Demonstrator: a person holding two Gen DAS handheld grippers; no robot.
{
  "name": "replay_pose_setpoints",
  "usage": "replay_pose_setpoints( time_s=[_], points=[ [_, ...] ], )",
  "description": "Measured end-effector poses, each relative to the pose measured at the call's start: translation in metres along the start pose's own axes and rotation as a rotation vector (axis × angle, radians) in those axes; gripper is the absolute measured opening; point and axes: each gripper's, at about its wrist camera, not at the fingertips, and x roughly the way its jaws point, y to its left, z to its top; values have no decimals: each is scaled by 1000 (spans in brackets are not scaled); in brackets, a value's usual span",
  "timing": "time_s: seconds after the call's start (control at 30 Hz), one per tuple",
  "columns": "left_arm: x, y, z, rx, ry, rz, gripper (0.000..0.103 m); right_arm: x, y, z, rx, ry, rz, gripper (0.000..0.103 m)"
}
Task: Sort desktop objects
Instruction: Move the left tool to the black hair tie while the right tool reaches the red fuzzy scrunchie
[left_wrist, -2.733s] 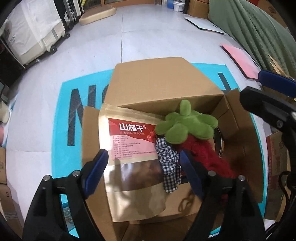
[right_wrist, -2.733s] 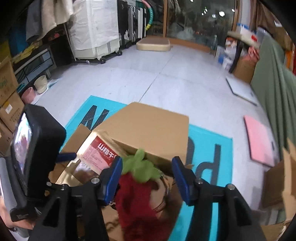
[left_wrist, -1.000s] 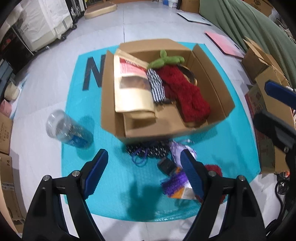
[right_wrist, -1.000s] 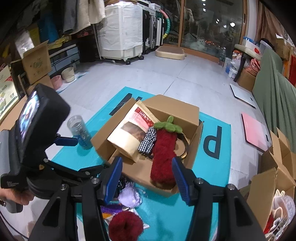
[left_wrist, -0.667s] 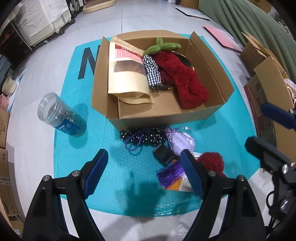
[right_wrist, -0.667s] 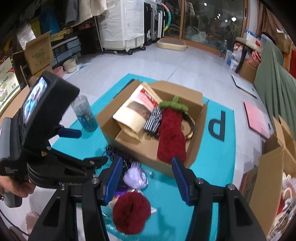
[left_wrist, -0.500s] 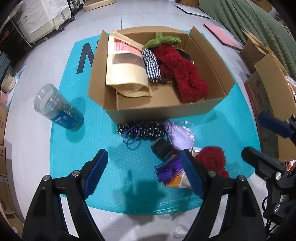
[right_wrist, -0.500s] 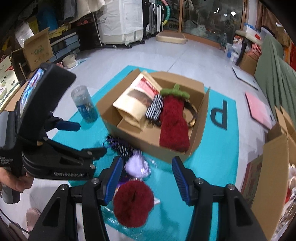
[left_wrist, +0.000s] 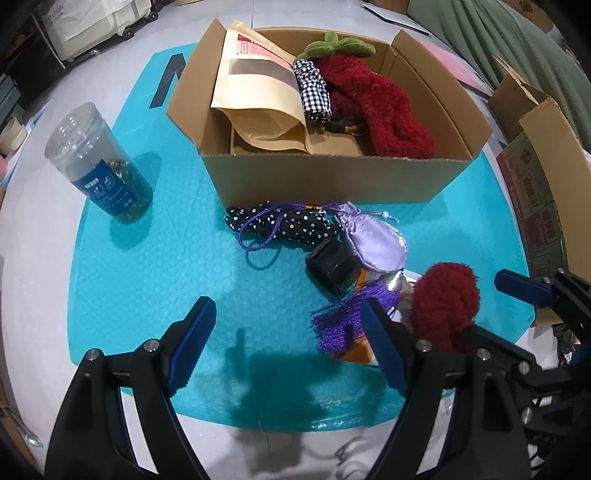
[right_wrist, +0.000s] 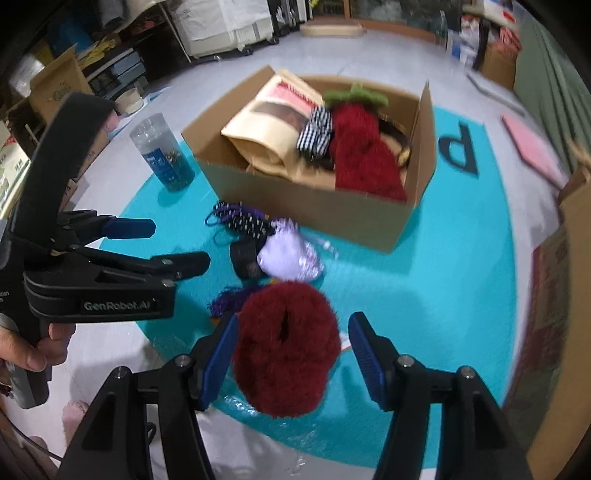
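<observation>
My right gripper (right_wrist: 293, 352) straddles a fluffy dark red ring (right_wrist: 286, 343) that lies on the teal mat (right_wrist: 443, 295). Its jaws are opening; the left pad brushes the fluff and the right pad stands apart. Beyond the ring lie a purple tassel (left_wrist: 340, 321), a small black box (left_wrist: 332, 269), a lilac pouch (left_wrist: 373, 240) and a black polka-dot cloth (left_wrist: 291, 225). My left gripper (left_wrist: 286, 343) hangs open over bare mat, left of the tassel, with nothing between its fingers. The cardboard box (left_wrist: 332, 177) holds a kraft pouch (left_wrist: 255, 96), a checkered cloth and a red plush strawberry (left_wrist: 376, 99).
A clear jar with a blue label (left_wrist: 99, 166) stands on the mat, left of the box. More cardboard boxes (left_wrist: 546, 184) crowd the right edge of the mat. A hand (right_wrist: 26, 350) holds the left gripper's handle. White floor surrounds the mat.
Both grippers have sunk toward the mat and pulled back from the box. The right one has come down around the red fluffy ring, with its jaws a little wider.
</observation>
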Motion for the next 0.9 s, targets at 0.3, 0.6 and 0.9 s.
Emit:
replay_pose_setpoints(
  time_s=[0.3,0.6,0.9],
  points=[
    [24,2,3,-7,22,-41,80,31,-17,-2,91,47,50,68],
    [41,-3,14,-53,51,-128,80,45,-14,0,71,75,100,68],
    [63,-5,22,-104,92,-69,80,49,-19,-2,82,68,161,68]
  ],
)
